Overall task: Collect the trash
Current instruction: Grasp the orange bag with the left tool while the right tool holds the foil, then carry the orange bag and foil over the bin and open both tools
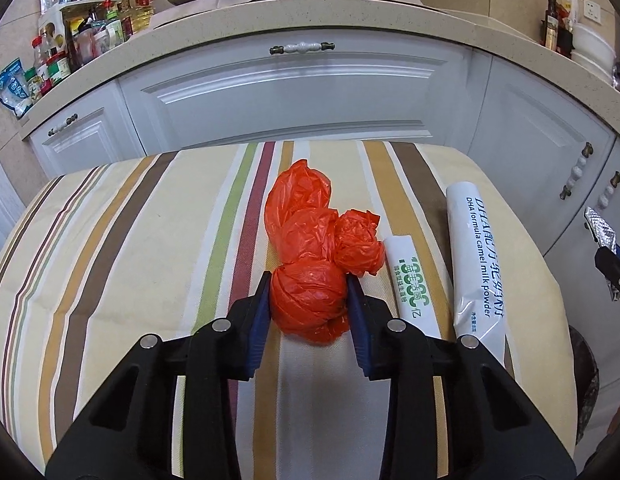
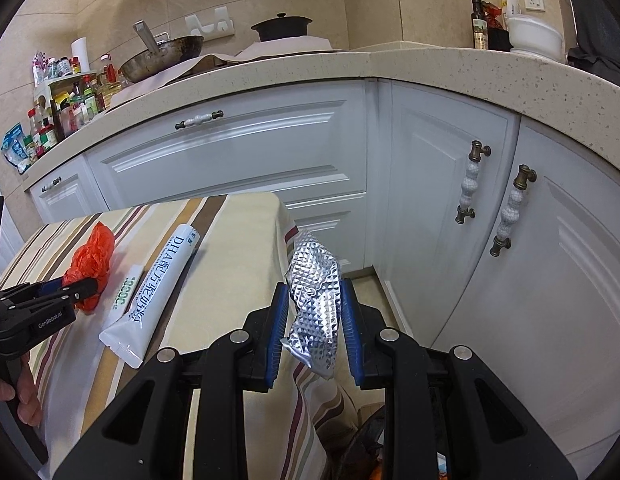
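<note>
Left gripper (image 1: 308, 286) clamped on the near knot of the orange plastic bag (image 1: 305, 240), which lies on the striped tablecloth (image 1: 129, 240). Right gripper (image 2: 314, 294) clamped on a crumpled foil wrapper (image 2: 314, 300), held past the table's edge. Beside the bag: small white sachet (image 1: 410, 284), then long white sachet (image 1: 476, 260). Beyond: white cabinets (image 1: 293, 92).

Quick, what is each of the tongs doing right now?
Left tongs: shut on the orange plastic bag.
Right tongs: shut on the crumpled foil wrapper.
</note>
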Motion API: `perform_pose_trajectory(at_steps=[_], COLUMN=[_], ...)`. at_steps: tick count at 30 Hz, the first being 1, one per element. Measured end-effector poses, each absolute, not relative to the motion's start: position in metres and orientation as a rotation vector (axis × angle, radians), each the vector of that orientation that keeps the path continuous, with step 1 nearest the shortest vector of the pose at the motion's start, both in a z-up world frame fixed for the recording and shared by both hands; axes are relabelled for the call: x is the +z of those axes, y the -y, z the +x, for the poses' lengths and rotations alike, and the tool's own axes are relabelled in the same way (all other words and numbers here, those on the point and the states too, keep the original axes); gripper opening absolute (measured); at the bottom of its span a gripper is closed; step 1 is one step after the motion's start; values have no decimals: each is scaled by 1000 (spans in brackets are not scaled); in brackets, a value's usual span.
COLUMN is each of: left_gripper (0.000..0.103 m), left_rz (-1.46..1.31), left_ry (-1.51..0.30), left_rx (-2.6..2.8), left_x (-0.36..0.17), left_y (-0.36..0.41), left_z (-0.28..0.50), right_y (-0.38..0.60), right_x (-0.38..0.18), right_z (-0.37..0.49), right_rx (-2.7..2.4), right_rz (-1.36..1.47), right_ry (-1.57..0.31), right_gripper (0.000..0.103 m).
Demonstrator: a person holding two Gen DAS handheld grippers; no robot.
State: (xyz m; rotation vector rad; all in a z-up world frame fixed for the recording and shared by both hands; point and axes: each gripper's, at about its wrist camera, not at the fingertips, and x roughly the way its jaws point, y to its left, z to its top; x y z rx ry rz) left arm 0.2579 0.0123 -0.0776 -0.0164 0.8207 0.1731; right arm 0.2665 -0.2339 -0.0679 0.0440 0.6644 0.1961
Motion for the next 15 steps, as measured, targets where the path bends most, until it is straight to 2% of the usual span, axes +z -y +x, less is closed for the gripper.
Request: perform_pose_trajectory(at_steps=[15], left_gripper=[34], left_rz=[4], left_ry=[-735], left_rx=[183], left_x=[-44], left_y=[-17], left_z=[212], right_y=[232], right_x=[-48], right_z=[239], right_rx=[184], right_rz=[35], right_ry=[-621], right_gripper=[27])
